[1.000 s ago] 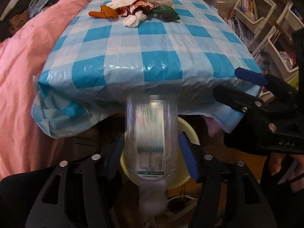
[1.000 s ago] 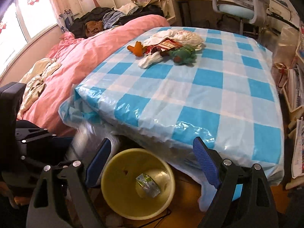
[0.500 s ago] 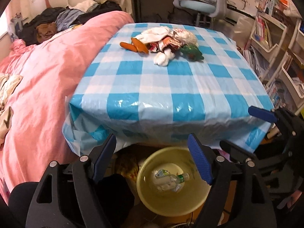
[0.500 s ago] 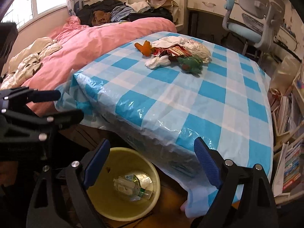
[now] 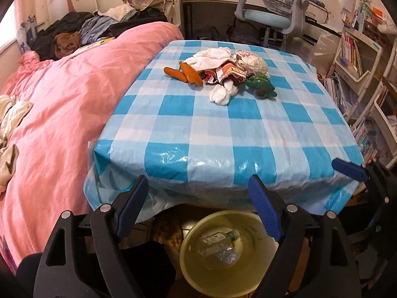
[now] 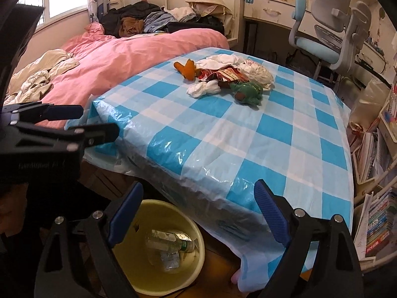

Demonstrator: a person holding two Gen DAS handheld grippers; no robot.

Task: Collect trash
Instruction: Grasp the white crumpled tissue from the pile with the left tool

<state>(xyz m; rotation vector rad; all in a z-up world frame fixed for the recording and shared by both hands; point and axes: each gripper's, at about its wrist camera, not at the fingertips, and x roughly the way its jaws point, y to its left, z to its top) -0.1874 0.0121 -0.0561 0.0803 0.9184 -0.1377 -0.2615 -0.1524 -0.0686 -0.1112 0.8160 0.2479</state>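
Dropped from the left gripper (image 5: 198, 211) a second ago, the clear plastic bottle (image 5: 218, 245) now lies in the yellow bin (image 5: 198, 280) at lower centre; its jaws have just been opening and stand empty. At right, the right gripper (image 6: 198, 213) gapes empty below the blue checked tablecloth (image 5: 223, 129), with a pile of wrappers and cloths (image 5: 223, 72) at the upper centre.

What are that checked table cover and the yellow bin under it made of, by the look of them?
Table cover: seemingly thin plastic film, glossy; it glints and crinkles at the edge. Yellow bin: probably moulded plastic, smooth with a slight sheen. The bottle inside looks like clear, crushed plastic.
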